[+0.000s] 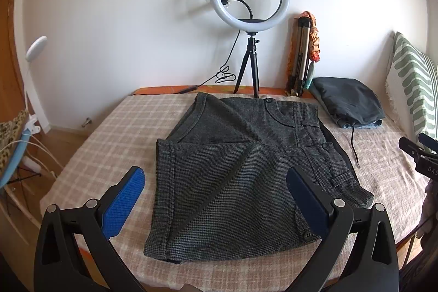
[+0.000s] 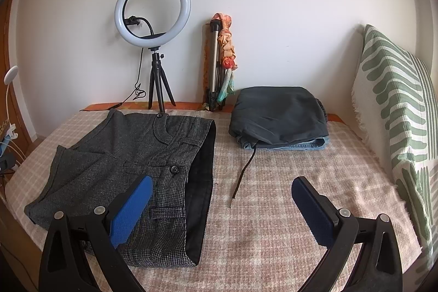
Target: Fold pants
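Observation:
Grey checked pants (image 1: 241,171) lie folded on the plaid bed cover (image 1: 115,144), waistband to the right with its dark lining showing in the right wrist view (image 2: 202,171). My left gripper (image 1: 216,182) is open and empty, held above the near edge of the pants, with one blue pad (image 1: 123,204) left of the fabric and the other over its right side. My right gripper (image 2: 221,199) is open and empty above the bed, its left pad (image 2: 131,210) over the waistband end of the pants (image 2: 123,155). Part of the right gripper shows at the left wrist view's right edge (image 1: 421,152).
A folded dark garment stack (image 2: 279,116) with a loose drawstring (image 2: 243,171) lies at the back right. A ring light on a tripod (image 1: 249,2) and a folded tripod (image 1: 301,56) stand at the wall. A green striped pillow (image 2: 397,111) is on the right. The bed's left edge drops to the floor.

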A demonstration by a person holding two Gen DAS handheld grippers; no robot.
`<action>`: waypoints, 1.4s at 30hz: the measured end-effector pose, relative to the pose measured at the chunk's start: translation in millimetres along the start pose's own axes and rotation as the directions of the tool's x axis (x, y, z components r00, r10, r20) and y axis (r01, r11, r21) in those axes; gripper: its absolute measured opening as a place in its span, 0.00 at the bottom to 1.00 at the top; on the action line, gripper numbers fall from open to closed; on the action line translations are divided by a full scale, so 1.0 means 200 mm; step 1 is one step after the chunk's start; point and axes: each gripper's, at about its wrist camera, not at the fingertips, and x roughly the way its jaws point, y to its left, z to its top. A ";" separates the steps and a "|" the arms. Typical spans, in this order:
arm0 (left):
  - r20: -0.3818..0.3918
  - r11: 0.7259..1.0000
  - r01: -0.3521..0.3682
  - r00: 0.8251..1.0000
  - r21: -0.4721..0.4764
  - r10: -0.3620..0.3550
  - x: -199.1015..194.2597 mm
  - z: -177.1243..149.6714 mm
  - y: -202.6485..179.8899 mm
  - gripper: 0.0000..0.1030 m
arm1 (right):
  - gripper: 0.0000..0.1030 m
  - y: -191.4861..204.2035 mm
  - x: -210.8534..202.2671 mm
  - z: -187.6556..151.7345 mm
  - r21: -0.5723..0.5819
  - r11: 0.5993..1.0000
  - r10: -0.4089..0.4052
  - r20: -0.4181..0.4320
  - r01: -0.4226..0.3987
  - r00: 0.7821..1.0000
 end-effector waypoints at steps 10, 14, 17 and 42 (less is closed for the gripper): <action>-0.005 1.000 -0.002 1.000 0.000 0.002 0.01 0.00 0.01 1.00 | 1.00 0.00 0.00 0.00 0.001 1.000 0.001 -0.002 -0.001 1.000; -0.007 1.000 0.000 1.000 0.002 0.000 0.01 0.00 0.01 1.00 | 1.00 -0.01 0.00 -0.01 -0.003 1.000 0.001 -0.006 -0.001 1.000; -0.007 1.000 0.000 1.000 0.002 0.000 0.01 0.00 0.01 1.00 | 1.00 0.00 0.00 -0.01 -0.006 1.000 0.000 -0.007 0.000 1.000; -0.120 0.995 0.100 0.988 -0.015 -0.101 0.15 -0.14 0.14 0.85 | 1.00 0.01 0.11 -0.10 -0.123 0.980 0.147 -0.101 -0.159 0.984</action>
